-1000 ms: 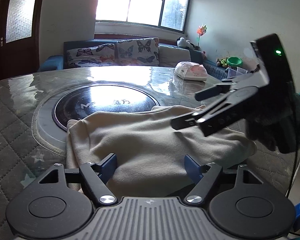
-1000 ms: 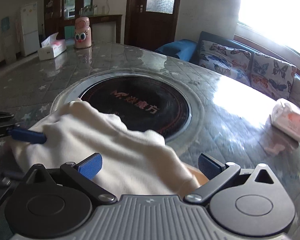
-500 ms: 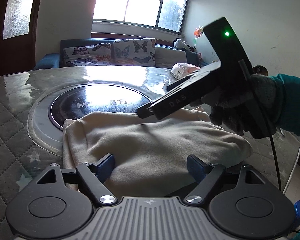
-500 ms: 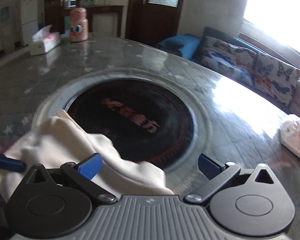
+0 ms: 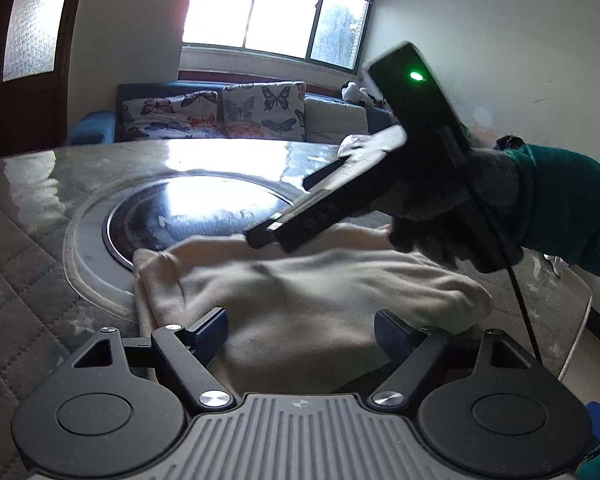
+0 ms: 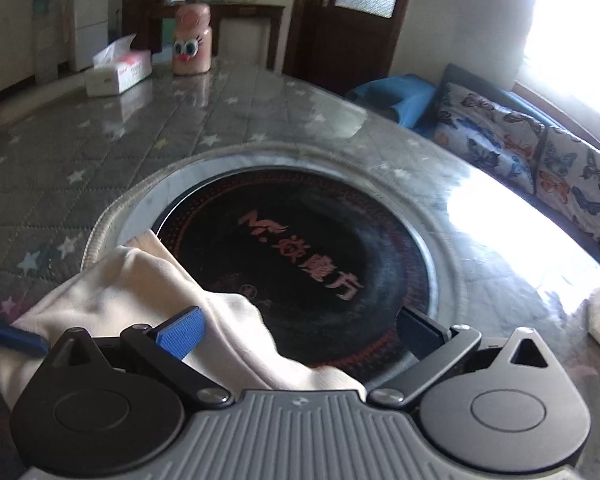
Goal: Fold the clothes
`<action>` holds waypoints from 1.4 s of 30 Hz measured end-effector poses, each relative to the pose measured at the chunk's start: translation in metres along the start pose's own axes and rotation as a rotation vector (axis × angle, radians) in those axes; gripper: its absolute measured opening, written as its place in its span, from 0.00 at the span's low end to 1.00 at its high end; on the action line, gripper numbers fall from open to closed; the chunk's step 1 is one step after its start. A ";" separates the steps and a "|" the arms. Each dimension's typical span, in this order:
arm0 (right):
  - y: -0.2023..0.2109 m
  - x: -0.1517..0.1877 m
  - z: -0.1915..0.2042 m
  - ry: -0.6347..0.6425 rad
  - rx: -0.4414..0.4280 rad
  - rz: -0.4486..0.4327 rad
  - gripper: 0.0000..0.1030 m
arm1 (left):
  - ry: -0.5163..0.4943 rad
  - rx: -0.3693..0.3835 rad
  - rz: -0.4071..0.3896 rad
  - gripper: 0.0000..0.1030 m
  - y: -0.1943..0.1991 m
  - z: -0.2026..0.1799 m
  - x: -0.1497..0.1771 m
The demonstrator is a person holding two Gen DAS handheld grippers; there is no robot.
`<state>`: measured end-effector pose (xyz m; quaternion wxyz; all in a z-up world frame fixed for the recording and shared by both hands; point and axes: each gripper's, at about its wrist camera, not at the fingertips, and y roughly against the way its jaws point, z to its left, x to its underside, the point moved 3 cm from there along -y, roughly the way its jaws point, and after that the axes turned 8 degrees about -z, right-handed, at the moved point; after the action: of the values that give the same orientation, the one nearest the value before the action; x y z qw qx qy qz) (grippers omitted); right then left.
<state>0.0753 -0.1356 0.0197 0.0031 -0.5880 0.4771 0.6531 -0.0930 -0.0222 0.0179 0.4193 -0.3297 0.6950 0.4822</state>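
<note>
The cream-coloured soft fleece garment (image 5: 312,292) lies bunched on your round quilted grey table under its glossy clear cover (image 6: 228,120), its far edge lapping the rim of the black circular glass hob (image 6: 300,256) set in the table's middle. Your left gripper (image 5: 300,330) sits low with its blue-padded fingers spread wide, cloth between them but not pinched. Your right gripper (image 6: 300,326), in your dark-gloved hand (image 5: 444,208), hovers above the garment, likewise released, gripping nothing.
</note>
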 end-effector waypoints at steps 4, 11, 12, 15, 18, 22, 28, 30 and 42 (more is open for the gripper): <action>0.032 0.015 -0.005 -0.001 0.051 -0.029 1.00 | 0.014 -0.013 -0.027 0.77 0.000 0.008 -0.012; 0.083 0.061 -0.007 0.012 0.161 -0.050 1.00 | 0.094 -0.064 -0.028 0.47 -0.020 0.028 -0.024; 0.089 0.067 -0.007 0.006 0.173 -0.052 1.00 | 0.102 -0.072 -0.024 0.45 -0.024 0.030 -0.024; 0.103 0.085 -0.009 -0.019 0.198 -0.050 1.00 | 0.097 -0.100 0.006 0.34 -0.036 0.033 -0.019; 0.107 0.101 -0.012 -0.031 0.216 -0.039 1.00 | 0.065 -0.129 0.037 0.31 -0.044 0.032 -0.009; 0.110 0.099 -0.018 -0.038 0.229 -0.055 1.00 | 0.063 -0.142 0.036 0.31 -0.039 0.029 -0.011; 0.087 0.078 -0.039 -0.054 0.271 -0.080 1.00 | 0.080 -0.174 0.032 0.32 -0.033 0.033 -0.015; 0.072 0.081 -0.048 -0.066 0.281 -0.055 1.00 | 0.095 -0.185 0.040 0.36 -0.032 0.037 -0.014; 0.084 0.076 -0.022 -0.070 0.174 -0.082 1.00 | 0.161 -0.258 0.041 0.74 -0.017 0.051 -0.017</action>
<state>0.0213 -0.2380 0.0162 0.0975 -0.5815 0.5071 0.6287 -0.0578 0.0217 0.0174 0.3064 -0.4043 0.6653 0.5478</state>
